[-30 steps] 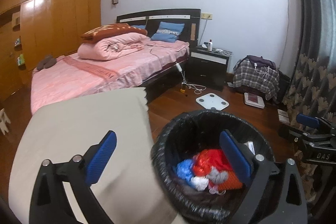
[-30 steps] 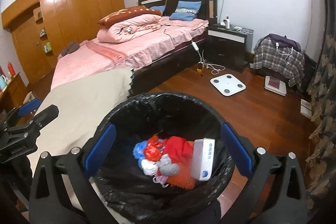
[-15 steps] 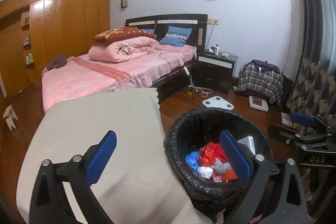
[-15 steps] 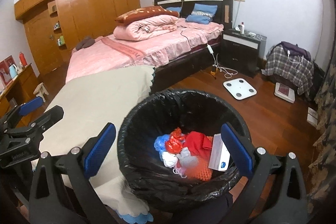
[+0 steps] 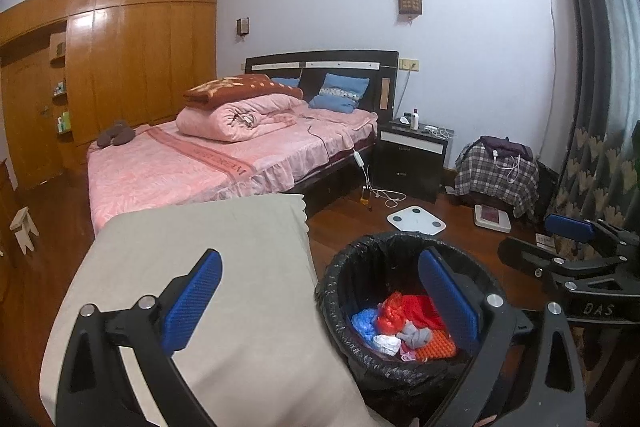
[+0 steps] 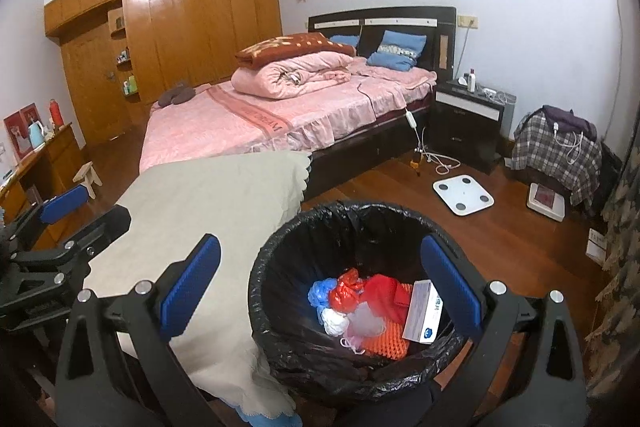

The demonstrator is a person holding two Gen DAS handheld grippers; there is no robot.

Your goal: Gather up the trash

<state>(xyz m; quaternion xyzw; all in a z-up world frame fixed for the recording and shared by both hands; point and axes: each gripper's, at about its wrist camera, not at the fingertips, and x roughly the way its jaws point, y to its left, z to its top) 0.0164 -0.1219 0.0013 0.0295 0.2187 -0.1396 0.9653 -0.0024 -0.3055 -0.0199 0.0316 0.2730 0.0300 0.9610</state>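
Both grippers have pulled up and back from the black-lined trash bin [image 6: 352, 227], now smaller in view. Left gripper [image 5: 320, 295] and right gripper [image 6: 320, 281] gape empty. Collected trash [image 6: 372, 307] lies inside the bin, right of the beige-clothed table [image 6: 208, 203]; a pink bed [image 6: 260, 115] stands beyond on wooden floor [image 6: 520, 247].

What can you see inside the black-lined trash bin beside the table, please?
Inside the bin lie a white box, red bags, a blue bag, white wads and orange mesh. Anything beneath that pile is covered, so I cannot tell.
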